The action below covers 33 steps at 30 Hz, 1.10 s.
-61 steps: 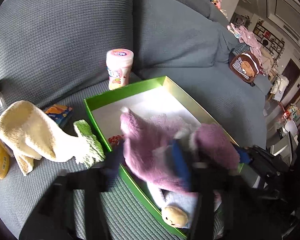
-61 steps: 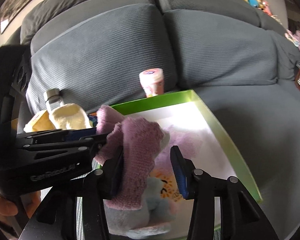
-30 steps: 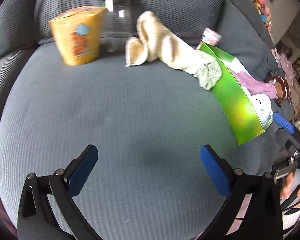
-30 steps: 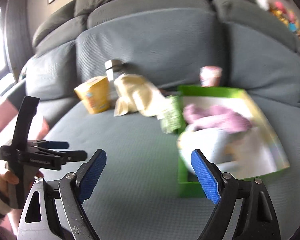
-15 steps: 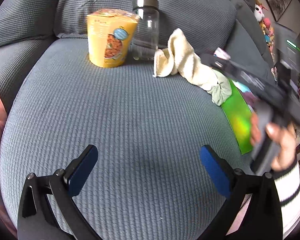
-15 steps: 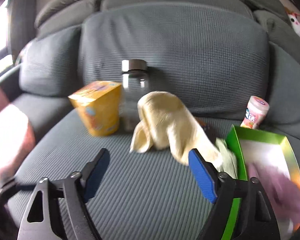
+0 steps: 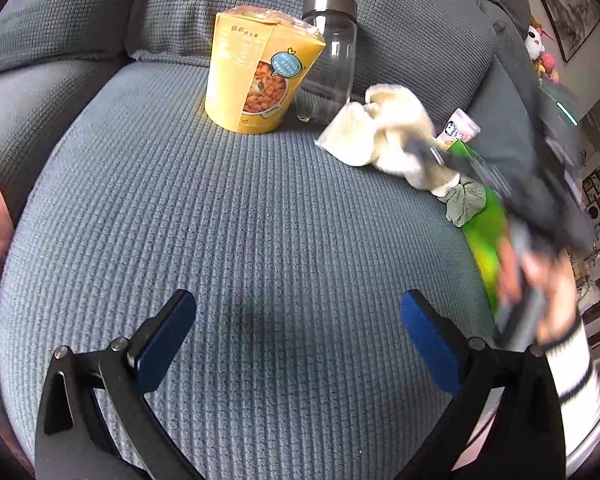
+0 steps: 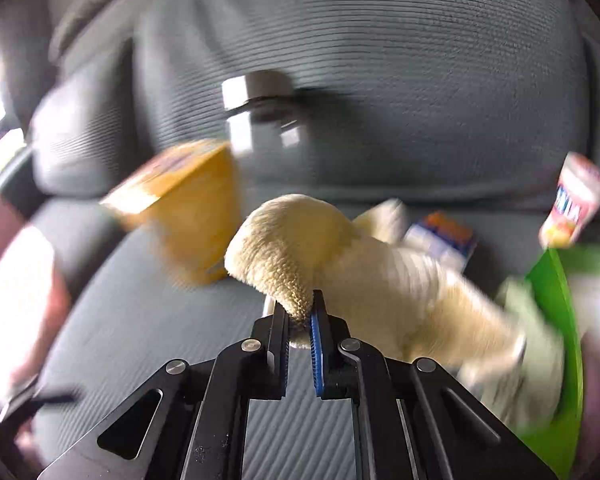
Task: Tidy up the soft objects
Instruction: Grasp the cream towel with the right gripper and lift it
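Sofa [image 7: 260, 220] cushions, grey and ribbed, carried everything here, and the cream towel [image 8: 300, 248] serves as the landmark for the rest. The right tool [image 8: 300, 320] had its blue pads pressed together on a folded edge of the towel, pinching the cloth at its near end while the rest of it trailed off toward the green box [image 8: 556, 304]. In the left wrist view the same towel [image 7: 384, 136] lay bunched on the seat, with the right tool [image 7: 432, 152] reaching into it as a dark blur, gripped by a hand [image 7: 540, 280] in a striped sleeve [image 7: 580, 380].

Behind the towel and to its left stood a yellow noodle cup [image 7: 256, 72], upright on the seat cushion. A clear glass jar [image 7: 328, 56] with a metal lid stood just beside the cup, between it and the towel, close against the backrest. On the towel's far side a pink bottle [image 8: 576, 204] stood near the box's back corner, and a small orange and white packet [image 8: 444, 240] lay just behind the towel. A pale green cloth [image 7: 464, 204] sat at the towel's trailing end, touching the box's wall [image 7: 484, 236].

The left tool [image 7: 296, 336] was well apart from the towel, over bare cushion, its pads spread wide with nothing between them.
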{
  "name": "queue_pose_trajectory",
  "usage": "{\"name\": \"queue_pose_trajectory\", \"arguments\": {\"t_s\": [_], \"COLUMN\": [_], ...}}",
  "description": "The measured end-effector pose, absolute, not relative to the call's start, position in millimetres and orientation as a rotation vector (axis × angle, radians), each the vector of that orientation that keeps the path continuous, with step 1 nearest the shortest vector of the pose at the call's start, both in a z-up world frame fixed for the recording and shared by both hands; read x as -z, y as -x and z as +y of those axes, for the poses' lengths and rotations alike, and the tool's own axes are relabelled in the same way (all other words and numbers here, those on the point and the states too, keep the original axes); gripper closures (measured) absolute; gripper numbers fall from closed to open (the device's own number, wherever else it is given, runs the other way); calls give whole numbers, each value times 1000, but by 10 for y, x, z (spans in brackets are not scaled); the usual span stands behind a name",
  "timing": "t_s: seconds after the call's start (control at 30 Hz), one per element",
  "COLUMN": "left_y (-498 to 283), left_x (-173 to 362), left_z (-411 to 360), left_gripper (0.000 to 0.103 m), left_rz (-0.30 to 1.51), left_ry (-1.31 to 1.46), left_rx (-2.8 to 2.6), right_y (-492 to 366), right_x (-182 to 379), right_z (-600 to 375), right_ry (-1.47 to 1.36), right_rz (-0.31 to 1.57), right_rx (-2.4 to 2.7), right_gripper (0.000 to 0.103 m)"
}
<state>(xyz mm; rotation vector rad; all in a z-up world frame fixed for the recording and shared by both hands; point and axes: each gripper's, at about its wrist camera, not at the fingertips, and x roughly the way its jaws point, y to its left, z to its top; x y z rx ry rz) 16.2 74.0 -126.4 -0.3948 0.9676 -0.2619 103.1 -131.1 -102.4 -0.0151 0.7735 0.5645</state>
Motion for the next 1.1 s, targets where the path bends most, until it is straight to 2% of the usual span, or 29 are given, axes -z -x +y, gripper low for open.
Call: {"name": "queue_pose_trajectory", "arguments": {"t_s": [0.27,0.47,0.53,0.6,0.67,1.0,1.1], "left_y": [-121,-43,-48,-41,-44,-11,17], "left_x": [1156,1095,1088,1068,1055,1161,1213], "left_z": [548,238,144,64,4,-86,-185], "left_gripper": [1,1,1,1,1,1,1], "left_rz": [961,974,976,972,969,991,1018], "left_ry": [403,345,328,311,294,200,164], "left_rx": [327,378,386,390,384,320,369], "right_y": [272,637,597,571,546,223,96], "right_x": [1230,1203,1234,1243,1229,1288,1319], "right_z": [-1682,-1927,-2033,-2132,-2252,-2455,-2359], "right_ry": [38,45,30,7,-63,-256,-233], "right_rz": [870,898,934,939,921,865,875], "right_rx": [-731,-739,-673,-619,-609,-420,-382], "right_gripper": [93,91,80,48,40,40,40]}}
